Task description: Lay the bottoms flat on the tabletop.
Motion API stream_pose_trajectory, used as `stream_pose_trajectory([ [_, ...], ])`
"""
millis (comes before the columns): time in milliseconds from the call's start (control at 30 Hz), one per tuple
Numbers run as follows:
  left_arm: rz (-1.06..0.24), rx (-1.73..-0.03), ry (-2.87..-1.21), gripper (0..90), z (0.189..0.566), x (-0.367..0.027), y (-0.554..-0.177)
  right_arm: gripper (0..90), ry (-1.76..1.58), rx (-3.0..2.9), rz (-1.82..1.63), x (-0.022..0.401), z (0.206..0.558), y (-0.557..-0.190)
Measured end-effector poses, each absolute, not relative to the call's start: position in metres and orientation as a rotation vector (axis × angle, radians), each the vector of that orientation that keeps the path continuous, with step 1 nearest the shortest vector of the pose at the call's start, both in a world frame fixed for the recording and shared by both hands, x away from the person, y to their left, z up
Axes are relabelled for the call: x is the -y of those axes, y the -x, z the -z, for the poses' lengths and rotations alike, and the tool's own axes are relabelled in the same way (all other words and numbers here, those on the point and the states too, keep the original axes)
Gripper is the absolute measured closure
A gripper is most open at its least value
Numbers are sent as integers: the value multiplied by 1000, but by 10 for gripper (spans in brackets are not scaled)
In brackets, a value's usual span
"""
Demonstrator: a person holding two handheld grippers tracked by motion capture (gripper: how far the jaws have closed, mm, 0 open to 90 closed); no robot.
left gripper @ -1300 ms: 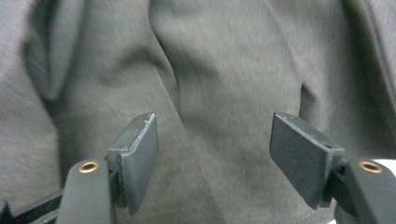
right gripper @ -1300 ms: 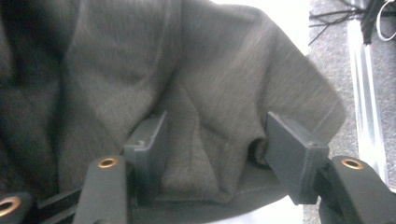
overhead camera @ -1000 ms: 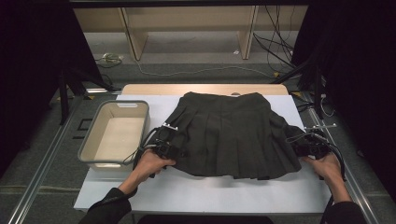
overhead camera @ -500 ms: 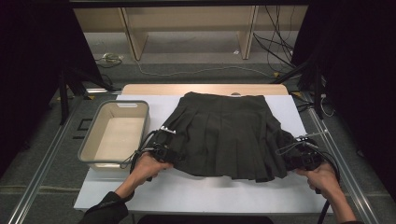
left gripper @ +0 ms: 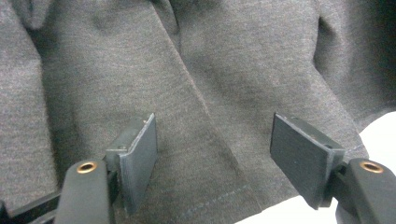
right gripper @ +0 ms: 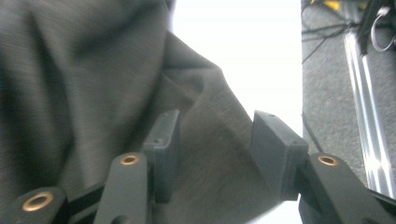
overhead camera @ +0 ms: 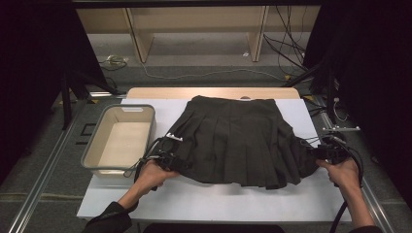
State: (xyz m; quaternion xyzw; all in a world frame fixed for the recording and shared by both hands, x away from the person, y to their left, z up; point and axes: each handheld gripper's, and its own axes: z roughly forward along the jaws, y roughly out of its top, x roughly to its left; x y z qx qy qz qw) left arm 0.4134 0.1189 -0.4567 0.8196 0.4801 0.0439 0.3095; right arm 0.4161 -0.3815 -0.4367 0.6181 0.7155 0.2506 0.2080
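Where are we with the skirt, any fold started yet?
No fold yet: the skirt lies spread flat on the white sheet. Left hand-held gripper and right hand-held gripper sit open over its two hem corners. Gripping and folding remain. The tray is empty.

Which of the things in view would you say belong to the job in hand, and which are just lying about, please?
In use:
dark grey pleated skirt
left gripper, open at its hem
right gripper, open at its edge

Lying about:
beige plastic tub
white table sheet
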Motion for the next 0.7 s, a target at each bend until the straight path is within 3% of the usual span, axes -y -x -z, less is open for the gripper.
stream_pose_trajectory([
  [200,-107,-1270,-2168,329,459,-122,-412,560,-1699,-2108,-603,373,457,-429],
  [367,-107,-1267,-2187,362,465,-119,-411,834,-1688,-2158,-563,368,463,-429],
  [433,-108,-1263,-2197,391,468,-118,-411,900,-1688,-2170,-555,367,462,-426],
  [700,-86,-1206,-2247,705,474,-114,-409,900,-1700,-2186,-561,375,455,-401],
])
